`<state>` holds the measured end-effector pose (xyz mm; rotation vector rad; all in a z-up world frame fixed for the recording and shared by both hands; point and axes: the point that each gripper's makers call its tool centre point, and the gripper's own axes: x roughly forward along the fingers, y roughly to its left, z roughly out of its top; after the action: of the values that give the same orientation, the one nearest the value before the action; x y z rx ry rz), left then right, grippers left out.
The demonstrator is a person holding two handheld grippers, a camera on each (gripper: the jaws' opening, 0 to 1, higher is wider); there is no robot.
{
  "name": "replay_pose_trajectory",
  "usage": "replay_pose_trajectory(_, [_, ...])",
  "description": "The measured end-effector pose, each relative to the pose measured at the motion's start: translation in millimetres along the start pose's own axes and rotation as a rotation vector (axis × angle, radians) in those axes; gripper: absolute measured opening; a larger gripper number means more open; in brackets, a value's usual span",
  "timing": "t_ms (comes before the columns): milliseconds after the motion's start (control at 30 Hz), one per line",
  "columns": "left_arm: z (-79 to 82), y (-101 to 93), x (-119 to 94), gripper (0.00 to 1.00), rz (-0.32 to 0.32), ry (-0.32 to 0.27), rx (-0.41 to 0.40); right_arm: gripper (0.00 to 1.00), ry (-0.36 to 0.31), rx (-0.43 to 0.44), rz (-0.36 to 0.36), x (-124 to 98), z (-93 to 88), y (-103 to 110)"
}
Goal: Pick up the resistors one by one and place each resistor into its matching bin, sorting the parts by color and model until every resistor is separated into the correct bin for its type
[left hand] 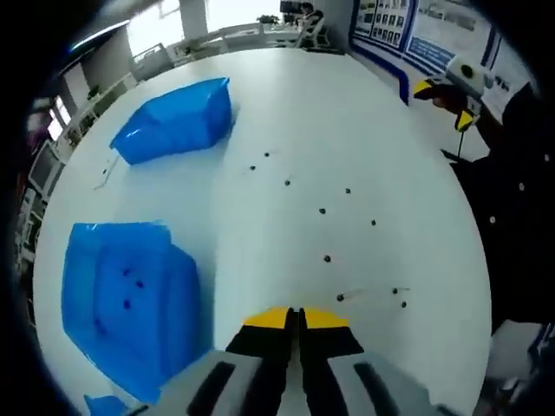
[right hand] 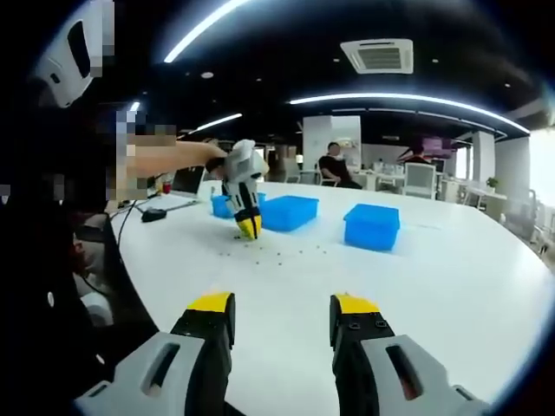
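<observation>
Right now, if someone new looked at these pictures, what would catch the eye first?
Two bright blue bins on the white table: a near bin with a few dark parts inside, and a far bin. Small dark resistors lie scattered between them. The left hand-held gripper is shut above the table; the right hand-held gripper is open.

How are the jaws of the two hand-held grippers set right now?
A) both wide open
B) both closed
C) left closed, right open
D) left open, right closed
C: the left gripper has its yellow tips pressed together, while the right gripper shows white table between its tips.
</observation>
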<state>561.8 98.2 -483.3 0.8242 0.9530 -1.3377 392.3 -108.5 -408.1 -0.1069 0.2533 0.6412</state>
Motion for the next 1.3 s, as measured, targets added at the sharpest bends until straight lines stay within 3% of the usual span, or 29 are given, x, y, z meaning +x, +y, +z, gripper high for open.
replay_pose_trajectory(100, [5.3,-4.8,-5,0.05,0.02,-0.063,0.012,0.45,-0.003,0.001,0.004,0,0.4,1])
replay_pose_trajectory(200, [15.1,-14.9,-17,0.05,0.015,-0.176,-0.035,0.45,-0.003,0.004,0.011,2,-0.2,2])
replay_pose_trajectory(333, [22.4,-19.0,-36,0.05,0.076,-0.308,-0.072,0.45,-0.007,-0.006,0.025,4,2.8,5])
replay_pose_trajectory(533, [46.8,-29.6,-87,0.05,0.164,-0.663,-0.213,0.45,-0.026,-0.022,0.042,6,10.7,9])
replay_pose_trajectory(700, [45.5,-37.5,-122,0.05,0.307,-0.863,-0.288,0.45,-0.038,-0.026,0.05,7,13.8,11])
replay_pose_trajectory(933, [26.2,-43.3,-148,0.05,0.538,-1.019,-0.405,0.45,-0.042,-0.036,0.067,11,16.7,15])
replay_pose_trajectory(1033, [23.4,-46.1,-157,0.05,0.594,-1.083,-0.443,0.45,-0.042,-0.04,0.075,12,17.6,17])
replay_pose_trajectory(1167, [20.1,-46.5,-158,0.05,0.666,-1.092,-0.455,0.45,-0.043,-0.044,0.081,13,18.5,19])
replay_pose_trajectory(1300, [21.6,-31.0,-163,0.05,0.723,-1.091,-0.478,0.45,-0.045,-0.047,0.082,11,19.2,20])
